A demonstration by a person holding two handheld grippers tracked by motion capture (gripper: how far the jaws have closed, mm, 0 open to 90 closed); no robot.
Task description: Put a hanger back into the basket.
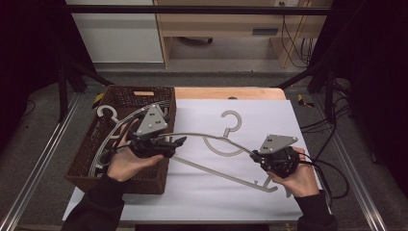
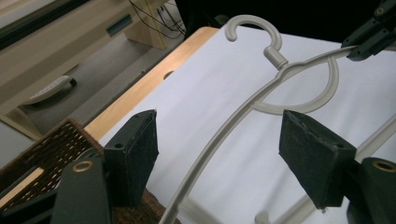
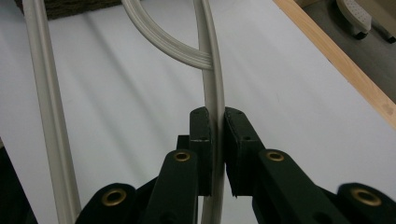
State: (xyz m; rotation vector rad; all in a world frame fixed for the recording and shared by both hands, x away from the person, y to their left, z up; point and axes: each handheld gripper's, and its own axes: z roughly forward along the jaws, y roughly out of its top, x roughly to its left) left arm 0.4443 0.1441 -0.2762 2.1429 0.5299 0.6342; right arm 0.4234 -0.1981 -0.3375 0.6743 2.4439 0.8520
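Your right gripper [image 3: 217, 154] is clamped on one shoulder arm of the grey plastic hanger [image 1: 211, 137], pads squeezing the thin bar, and the hanger hangs tilted just above the white sheet [image 1: 288, 120], its hook [image 2: 254, 28] pointing toward the table's far edge. Your left gripper [image 2: 219, 154] stands wide, the opposite arm running between its jaws, untouched. It looks light and fairly stiff, but smooth and narrow, so it could swivel in a one-point grip. Take the second hold on that shoulder arm, well away from the neck, pads square across it. More hangers lie in the wicker basket [image 1: 91, 159] at your left.
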